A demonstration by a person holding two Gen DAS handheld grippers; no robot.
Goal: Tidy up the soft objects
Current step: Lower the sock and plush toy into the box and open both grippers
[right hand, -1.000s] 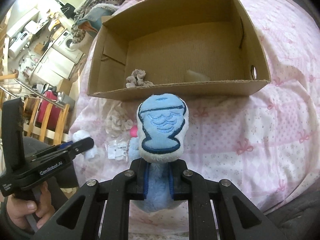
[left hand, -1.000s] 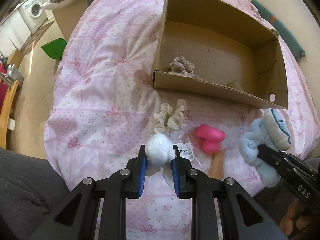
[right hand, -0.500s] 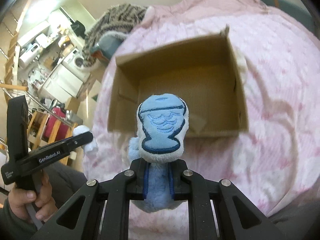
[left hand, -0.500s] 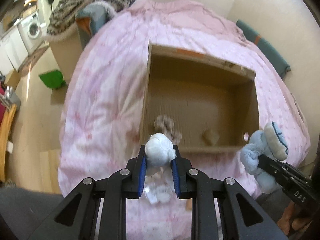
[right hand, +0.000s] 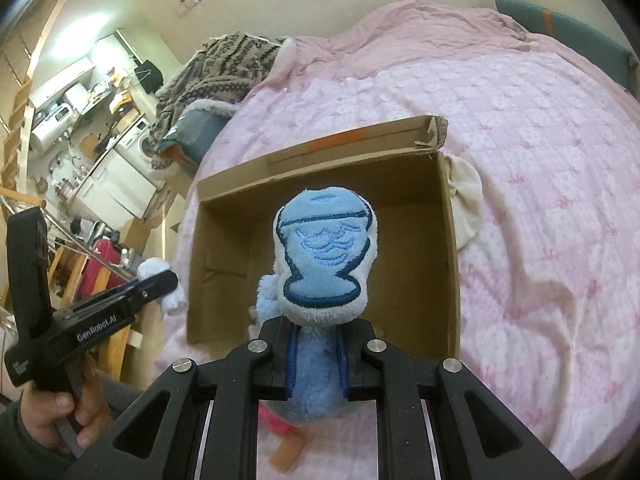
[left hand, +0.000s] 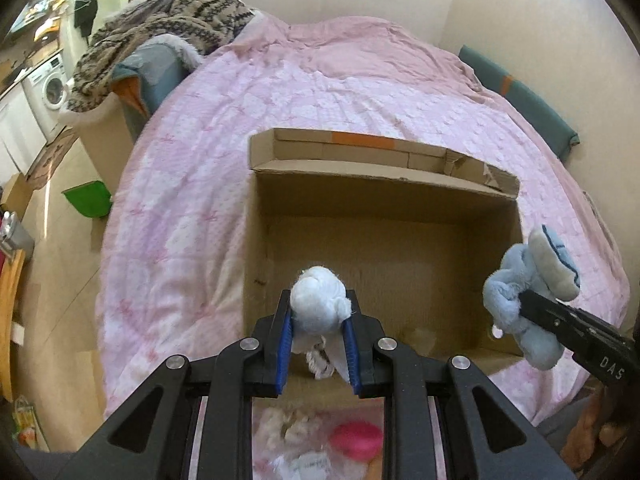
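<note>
An open cardboard box (left hand: 384, 184) lies on the pink bedspread; it also shows in the right wrist view (right hand: 450, 240). My left gripper (left hand: 318, 320) is shut on a white soft ball (left hand: 320, 304) and holds it high over the box's near wall. My right gripper (right hand: 316, 344) is shut on a blue plush toy (right hand: 326, 256), held above the box's near edge. From the left wrist view the blue plush toy (left hand: 524, 280) hangs at the box's right side. A small pale object (left hand: 424, 336) lies inside the box.
A pink soft toy (left hand: 356, 440) and a cream scrunchie (left hand: 288, 428) lie on the bedspread (left hand: 192, 200) in front of the box. A cream cloth (right hand: 466, 204) lies beside the box's right wall. A striped blanket pile (left hand: 160, 40) sits at the bed's far left.
Both grippers have risen higher and moved forward over the box with their objects still held. The box now lies below them.
</note>
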